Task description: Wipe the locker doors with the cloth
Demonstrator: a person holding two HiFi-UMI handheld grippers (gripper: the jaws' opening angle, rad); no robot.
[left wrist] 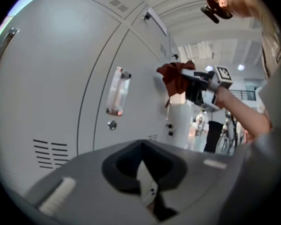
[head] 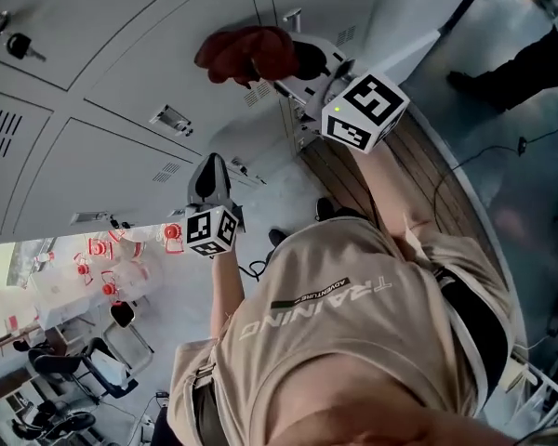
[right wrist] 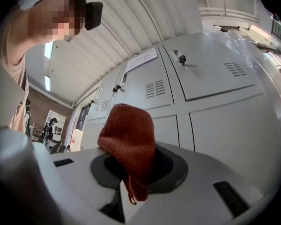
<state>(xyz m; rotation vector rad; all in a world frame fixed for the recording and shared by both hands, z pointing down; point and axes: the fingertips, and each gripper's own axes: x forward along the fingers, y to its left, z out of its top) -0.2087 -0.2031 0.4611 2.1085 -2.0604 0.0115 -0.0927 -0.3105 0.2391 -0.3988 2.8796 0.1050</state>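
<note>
Our right gripper [right wrist: 131, 175] is clamped on the one cloth [right wrist: 129, 142], a rust-red knitted rag that bunches up over the jaws and droops between them. Straight ahead along the jaws lies the grey face of the locker doors [right wrist: 215, 74], so the cloth leads and the door is next. It looks close, but we cannot tell whether it touches. The left gripper [head: 210, 170] hangs lower, well apart from the cloth, its jaws pinched together on nothing, so the right hand is the nearer one. We count one cloth, two grippers and at least six door panels in two rows.
</note>
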